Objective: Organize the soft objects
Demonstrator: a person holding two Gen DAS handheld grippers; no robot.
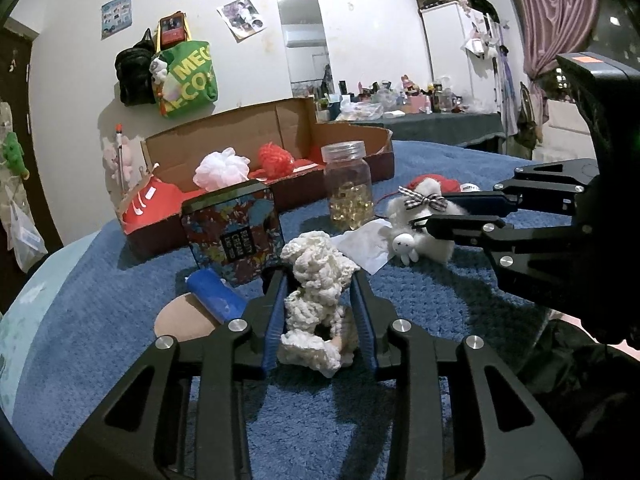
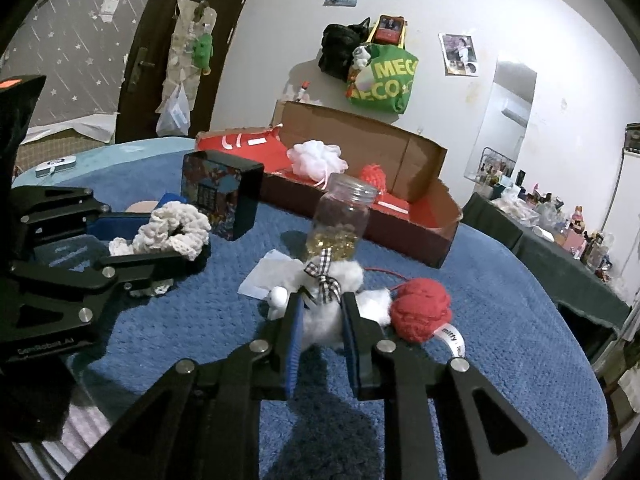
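My left gripper (image 1: 320, 280) is shut on a cream crocheted scrunchie (image 1: 316, 288), also seen in the right wrist view (image 2: 172, 232). My right gripper (image 2: 320, 300) is shut on a white fluffy plush with a checked bow (image 2: 332, 304), which shows in the left wrist view (image 1: 420, 216) between that gripper's fingers (image 1: 460, 224). A red knitted item (image 2: 420, 312) lies right of the plush. An open cardboard box (image 1: 296, 120) with a red lining stands behind and holds a white bath pouf (image 1: 222, 168) and a red yarn item (image 1: 274, 158).
A clear jar of golden capsules (image 1: 350, 184) stands between the box and the plush. A patterned dark box (image 1: 234, 232), a blue roll (image 1: 216, 296), a tan disc (image 1: 180, 320) and a white paper (image 1: 366, 246) lie on the blue blanket (image 1: 120, 300). A cluttered table (image 1: 440, 120) stands at the back right.
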